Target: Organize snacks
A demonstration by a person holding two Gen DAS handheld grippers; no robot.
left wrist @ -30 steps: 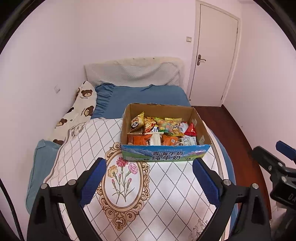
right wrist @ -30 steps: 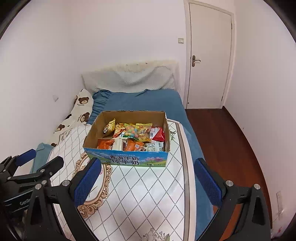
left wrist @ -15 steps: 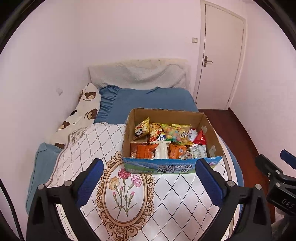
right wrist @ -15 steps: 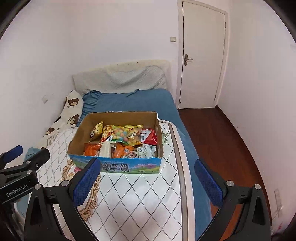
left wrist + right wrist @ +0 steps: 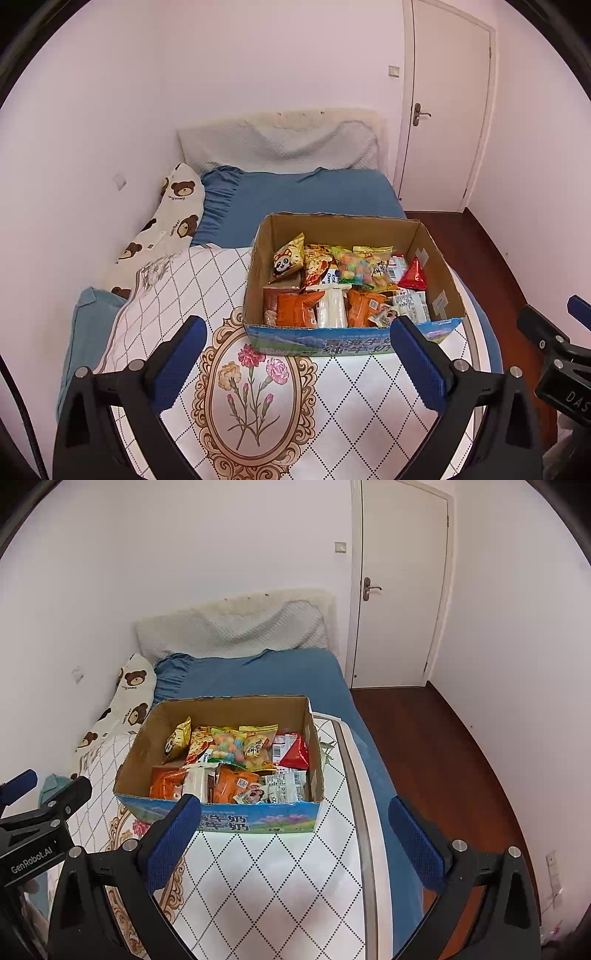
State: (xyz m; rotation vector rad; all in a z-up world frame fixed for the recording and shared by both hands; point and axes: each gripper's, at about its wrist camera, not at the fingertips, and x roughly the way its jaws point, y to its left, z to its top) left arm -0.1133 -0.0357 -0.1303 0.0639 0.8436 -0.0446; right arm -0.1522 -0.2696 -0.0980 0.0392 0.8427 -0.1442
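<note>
— Inspector: On the left gripper (image 5: pixel 44 814), you can read "GenRobot.AI".

— Operator: The cardboard box (image 5: pixel 258 818)?

— Inspector: "牛奶" on its blue front; your right gripper (image 5: pixel 554 343) shows "DAS", cut off.

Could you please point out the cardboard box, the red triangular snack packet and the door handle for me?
cardboard box (image 5: pixel 332 229): left wrist view, on its inner back wall.
red triangular snack packet (image 5: pixel 295 755): right wrist view, on the packet's red face.
door handle (image 5: pixel 369 588): right wrist view, on the lever.
</note>
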